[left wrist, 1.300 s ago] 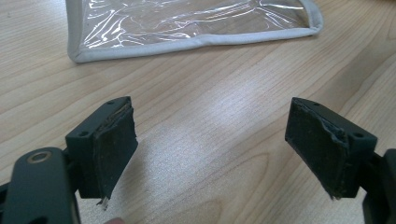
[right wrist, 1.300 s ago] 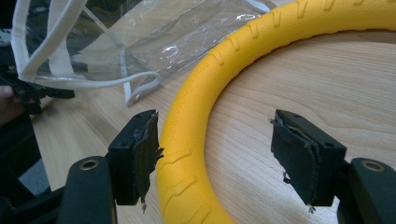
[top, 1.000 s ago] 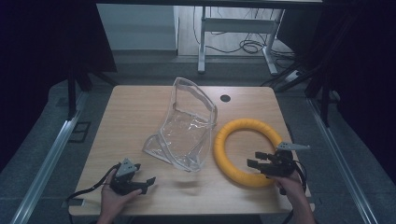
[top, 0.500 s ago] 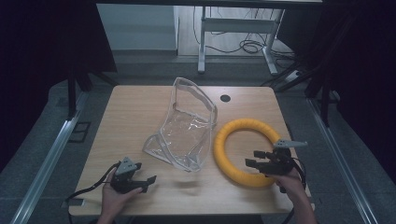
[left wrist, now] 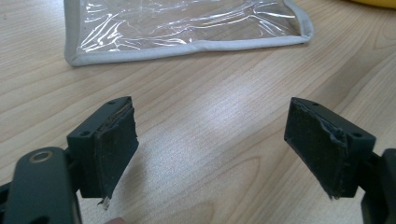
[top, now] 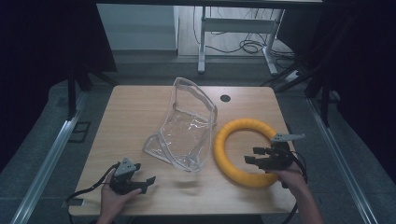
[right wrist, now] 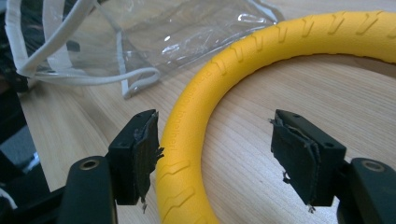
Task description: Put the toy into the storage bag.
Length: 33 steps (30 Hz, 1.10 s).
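Wooden table [top: 140, 112], grey floor [top: 140, 60]

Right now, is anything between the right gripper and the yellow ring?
Nothing visible. The right gripper is open directly over the ring, with only bare table between its pads. The clear bag lies off to the side.

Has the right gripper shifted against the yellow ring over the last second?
Yes. The right gripper has crept toward the far table edge over the yellow ring, jaws open around its near rim.

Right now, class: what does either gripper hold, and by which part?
Nothing is held. The right gripper stands open over the yellow ring, pads clear; the left gripper is open over bare table.
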{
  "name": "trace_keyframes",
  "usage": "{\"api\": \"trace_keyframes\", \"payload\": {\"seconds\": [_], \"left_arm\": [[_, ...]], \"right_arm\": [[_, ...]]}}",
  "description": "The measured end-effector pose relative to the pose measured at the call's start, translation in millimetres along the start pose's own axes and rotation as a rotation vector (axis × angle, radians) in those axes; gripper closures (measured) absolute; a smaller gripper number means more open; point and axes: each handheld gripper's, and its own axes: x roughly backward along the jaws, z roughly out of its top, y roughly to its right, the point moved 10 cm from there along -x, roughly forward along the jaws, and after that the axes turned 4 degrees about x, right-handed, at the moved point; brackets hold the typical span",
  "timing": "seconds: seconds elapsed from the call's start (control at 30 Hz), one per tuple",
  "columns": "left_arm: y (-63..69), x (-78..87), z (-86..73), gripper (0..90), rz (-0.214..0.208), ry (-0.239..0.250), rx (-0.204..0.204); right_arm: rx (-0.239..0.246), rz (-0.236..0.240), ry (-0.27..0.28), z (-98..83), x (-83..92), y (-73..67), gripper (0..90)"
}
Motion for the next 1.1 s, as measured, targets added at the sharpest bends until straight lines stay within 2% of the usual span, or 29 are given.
{"api": "trace_keyframes", "payload": {"seconds": [0.27,0.47,0.5,0.53,0.57,0.6,0.67,0.7,0.73,0.8,0.87,0.9,0.93,1.1], "left_arm": [[-0.5,-2.3,0.7,17.0,-0.009,-0.004,0.0],[0.7,-2.0,0.7,17.0,-0.014,-0.003,0.004],[0.8,-1.5,0.7,17.0,-0.014,-0.003,0.004],[0.8,-1.5,0.7,17.0,-0.014,-0.003,0.004],[0.8,-1.3,0.8,17.0,-0.014,-0.001,0.004],[0.7,-1.3,0.8,17.0,-0.014,-0.002,0.004],[0.2,-2.0,0.1,17.0,-0.013,-0.007,0.0],[0.2,-2.7,-0.4,17.0,-0.012,-0.01,-0.001],[0.2,-3.4,-1.3,17.0,-0.014,-0.017,-0.005],[0.4,-4.4,-1.8,17.0,-0.015,-0.02,-0.006],[0.4,-4.4,-1.8,17.0,-0.015,-0.02,-0.005],[0.5,-4.1,-1.8,17.0,-0.015,-0.02,-0.006],[0.5,-3.8,-1.7,17.0,-0.015,-0.019,-0.006],[0.8,-2.9,-1.3,17.0,-0.016,-0.016,-0.004]], "right_arm": [[0.077,-0.016,-0.135,8.0,-9.6,-10.0,32.9],[0.14,-0.006,-0.274,5.6,-21.3,-23.5,32.0],[0.16,-0.01,-0.322,4.1,-25.7,-26.9,32.0],[0.16,-0.01,-0.322,4.1,-25.7,-26.9,32.0],[0.172,-0.011,-0.346,2.9,-28.0,-28.2,31.8],[0.186,-0.017,-0.4,-1.0,-33.5,-31.3,31.7],[0.191,-0.012,-0.418,-2.8,-35.3,-32.6,31.5],[0.197,-0.011,-0.44,-5.2,-37.8,-33.8,31.4],[0.213,-0.014,-0.487,-10.8,-43.8,-35.4,31.3],[0.214,-0.016,-0.499,-12.5,-45.8,-36.1,31.3],[0.228,-0.015,-0.532,-17.2,-50.7,-37.4,31.3],[0.243,-0.02,-0.571,-22.7,-54.5,-38.4,31.4],[0.243,-0.02,-0.571,-22.7,-54.5,-38.4,31.4],[0.266,-0.019,-0.656,-36.5,-62.7,-43.1,31.6]]}}
